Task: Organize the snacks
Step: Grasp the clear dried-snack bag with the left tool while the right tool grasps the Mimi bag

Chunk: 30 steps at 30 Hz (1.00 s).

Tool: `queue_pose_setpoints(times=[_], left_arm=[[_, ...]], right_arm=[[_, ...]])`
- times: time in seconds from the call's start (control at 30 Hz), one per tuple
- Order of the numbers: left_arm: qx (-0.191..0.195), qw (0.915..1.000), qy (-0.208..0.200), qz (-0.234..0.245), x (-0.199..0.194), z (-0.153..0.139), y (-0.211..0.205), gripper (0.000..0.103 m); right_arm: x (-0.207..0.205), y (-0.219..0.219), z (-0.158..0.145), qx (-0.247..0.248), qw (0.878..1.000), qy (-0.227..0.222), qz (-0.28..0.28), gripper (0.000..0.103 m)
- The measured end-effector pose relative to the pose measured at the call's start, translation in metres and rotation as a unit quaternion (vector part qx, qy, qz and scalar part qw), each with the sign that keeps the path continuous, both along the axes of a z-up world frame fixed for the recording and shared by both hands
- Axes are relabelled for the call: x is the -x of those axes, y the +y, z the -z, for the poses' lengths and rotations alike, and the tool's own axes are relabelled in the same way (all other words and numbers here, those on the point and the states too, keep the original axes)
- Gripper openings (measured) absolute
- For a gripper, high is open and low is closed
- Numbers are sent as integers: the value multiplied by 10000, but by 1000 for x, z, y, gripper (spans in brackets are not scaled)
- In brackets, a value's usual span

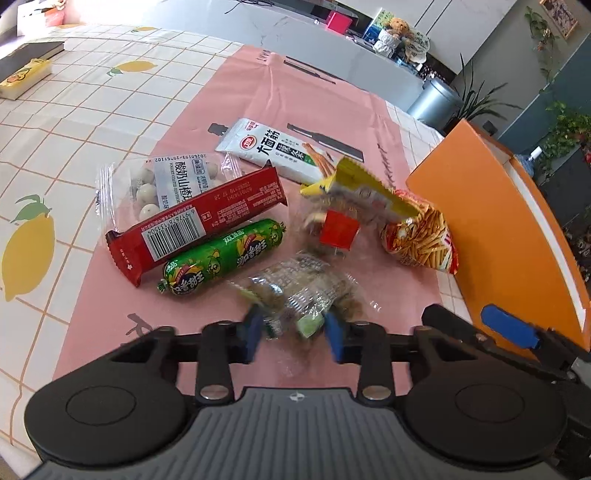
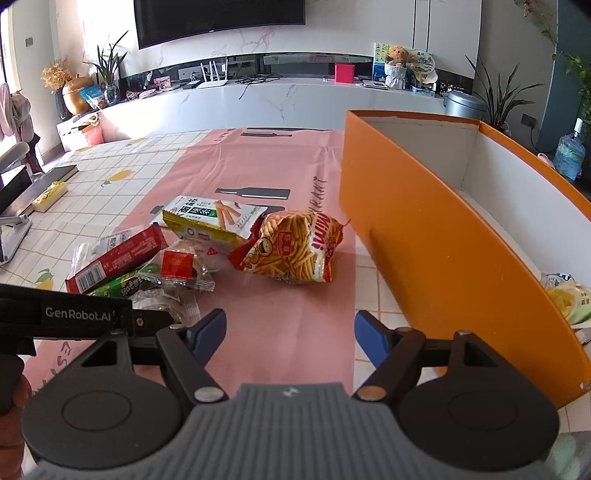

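Dark wall-mounted TV (image 2: 219,20) at twelve o'clock above a white marble console (image 2: 280,101), potted plant (image 2: 498,96) at two.

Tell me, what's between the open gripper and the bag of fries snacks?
Only bare pink mat, seen in the right wrist view, lies between the right gripper and the fries bag.

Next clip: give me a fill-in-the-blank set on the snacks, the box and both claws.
1. The left claw is closing around a ___ wrapped snack.
2. The right claw is open and holds ___.
3. The box is ___ outside.
4. The sausage has a ___ wrapper.

Missing: clear; nothing; orange; green
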<state>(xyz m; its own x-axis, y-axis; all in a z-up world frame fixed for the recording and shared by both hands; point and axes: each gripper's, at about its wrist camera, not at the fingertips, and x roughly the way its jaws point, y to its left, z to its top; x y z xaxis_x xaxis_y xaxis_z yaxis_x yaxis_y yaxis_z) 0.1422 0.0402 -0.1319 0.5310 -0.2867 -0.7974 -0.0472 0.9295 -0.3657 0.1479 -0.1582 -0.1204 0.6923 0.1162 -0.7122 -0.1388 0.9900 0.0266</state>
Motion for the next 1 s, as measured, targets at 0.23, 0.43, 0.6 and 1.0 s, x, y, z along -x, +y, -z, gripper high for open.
queue_pose_setpoints(times=[0.23,0.43,0.6,1.0], left_arm=[[-77,9997,-151,203,10,-11,2,34],[-151,9976,-657,143,16,-38,10,34],[-270,9945,-1008,-4,11,-53,14,34],[-254,9942,-1043,-76,-11,-50,21,34]], right_arm=[[-11,4,-4,177,9997,-107,-138,74],[-31,8,-5,343,9990,-237,-175,75],[-55,6,-2,-10,9999,-152,53,83],[-82,6,23,-222,9996,61,174,61]])
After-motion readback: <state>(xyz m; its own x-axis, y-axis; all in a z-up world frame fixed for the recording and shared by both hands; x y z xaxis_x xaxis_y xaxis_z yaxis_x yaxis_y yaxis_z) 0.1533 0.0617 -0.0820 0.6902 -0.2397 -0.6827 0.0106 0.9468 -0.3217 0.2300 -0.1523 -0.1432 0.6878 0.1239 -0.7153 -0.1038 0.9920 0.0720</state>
